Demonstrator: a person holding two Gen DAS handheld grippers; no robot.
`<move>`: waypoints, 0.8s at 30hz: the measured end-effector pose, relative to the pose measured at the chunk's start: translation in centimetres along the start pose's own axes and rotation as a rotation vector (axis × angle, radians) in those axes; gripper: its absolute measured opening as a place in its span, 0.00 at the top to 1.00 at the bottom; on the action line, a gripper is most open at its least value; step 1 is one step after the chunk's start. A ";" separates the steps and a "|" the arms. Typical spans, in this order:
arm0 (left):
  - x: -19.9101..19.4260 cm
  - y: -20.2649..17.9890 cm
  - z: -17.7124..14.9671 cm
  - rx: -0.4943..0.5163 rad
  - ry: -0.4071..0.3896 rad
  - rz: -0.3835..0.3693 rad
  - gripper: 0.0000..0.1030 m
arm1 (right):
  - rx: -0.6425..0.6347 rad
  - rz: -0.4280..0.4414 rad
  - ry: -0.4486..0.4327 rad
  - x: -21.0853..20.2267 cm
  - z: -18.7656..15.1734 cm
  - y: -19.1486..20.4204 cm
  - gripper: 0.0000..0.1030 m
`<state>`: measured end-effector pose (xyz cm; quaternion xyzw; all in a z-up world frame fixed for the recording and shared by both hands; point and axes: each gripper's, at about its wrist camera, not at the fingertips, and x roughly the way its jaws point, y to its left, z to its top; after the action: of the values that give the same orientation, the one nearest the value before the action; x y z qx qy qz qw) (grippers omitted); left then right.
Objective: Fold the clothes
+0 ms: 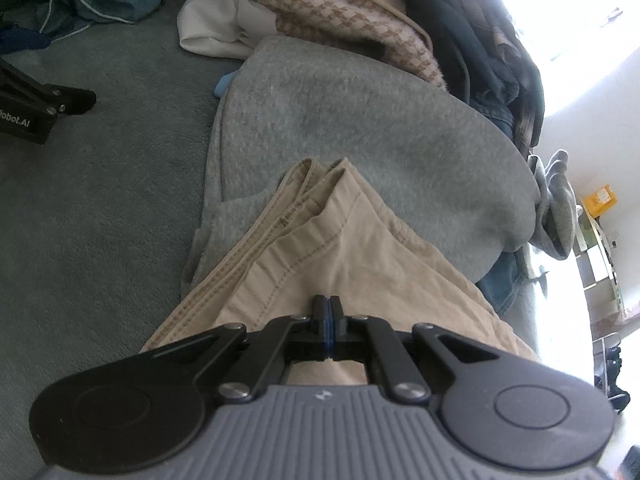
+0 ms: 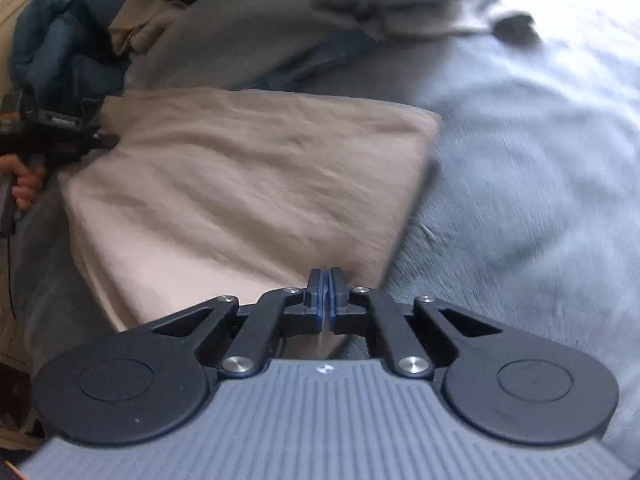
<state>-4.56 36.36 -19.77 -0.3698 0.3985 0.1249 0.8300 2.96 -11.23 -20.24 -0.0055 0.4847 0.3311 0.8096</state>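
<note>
Fingers of the left gripper (image 1: 328,308) are clenched on the near edge of the tan trousers (image 1: 344,240), which run lengthwise away over a grey garment (image 1: 360,120). Right view: right gripper (image 2: 325,280) fingers pinched shut at the folded trousers' (image 2: 248,176) near-right corner; whether cloth is caught cannot be told.

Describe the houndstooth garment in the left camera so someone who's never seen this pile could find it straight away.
Start at the big grey fleece garment spread across the middle. Just behind its far edge lies the houndstooth garment, beside a plain white cloth. It is the only piece there with a tan-and-cream check pattern.
</note>
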 end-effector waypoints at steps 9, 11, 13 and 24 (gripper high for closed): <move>0.5 -0.1 0.5 0.012 0.007 -0.013 0.97 | -0.124 0.157 0.026 -4.1 -1.7 4.2 0.96; 0.5 0.0 0.6 0.020 0.011 -0.019 0.97 | -0.154 0.099 0.049 -2.4 -3.6 4.0 0.98; 0.6 0.0 0.8 0.027 0.021 -0.025 0.97 | -0.133 0.068 0.062 -1.8 -4.0 3.9 0.99; 0.2 -0.3 1.2 0.076 0.045 -0.041 0.90 | -0.278 0.021 0.147 -0.6 -5.7 6.8 0.97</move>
<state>-3.64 36.98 -19.27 -0.3491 0.4138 0.0842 0.8366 -5.31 -8.13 -20.64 -0.1367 0.4920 0.4021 0.7600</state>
